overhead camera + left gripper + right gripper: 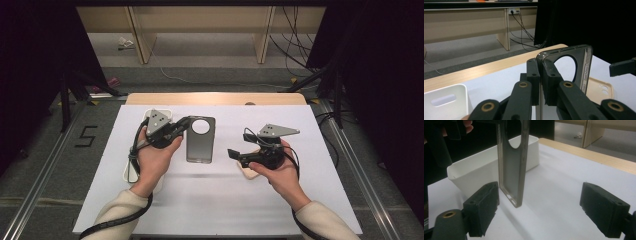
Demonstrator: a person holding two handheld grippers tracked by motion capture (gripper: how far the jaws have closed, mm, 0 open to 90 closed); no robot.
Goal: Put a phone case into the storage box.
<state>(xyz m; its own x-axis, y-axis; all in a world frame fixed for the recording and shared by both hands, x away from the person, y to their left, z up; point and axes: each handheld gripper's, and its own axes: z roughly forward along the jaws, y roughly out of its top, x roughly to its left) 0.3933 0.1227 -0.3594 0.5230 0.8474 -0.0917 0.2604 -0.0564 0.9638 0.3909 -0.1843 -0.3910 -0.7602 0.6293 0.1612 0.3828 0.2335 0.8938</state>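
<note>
table (210,200): wooden top lying under a white sheet (225,200), bare wood showing along the far edge | white bin (131,172): sitting on the sheet by the left edge | beige phone case (248,173): lying flat on the sheet toward the right edge, well apart from the bin

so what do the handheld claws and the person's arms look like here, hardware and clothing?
Both claws, left claw and right claw, are matt black, with blocky black pads on linked arms that have brass-coloured pivot rings. Each carries a grey three-cornered plate with small dark holes. A black spiral-wrapped cable trails from the left one. The sleeves are cream, with ribbed cuffs.
</note>
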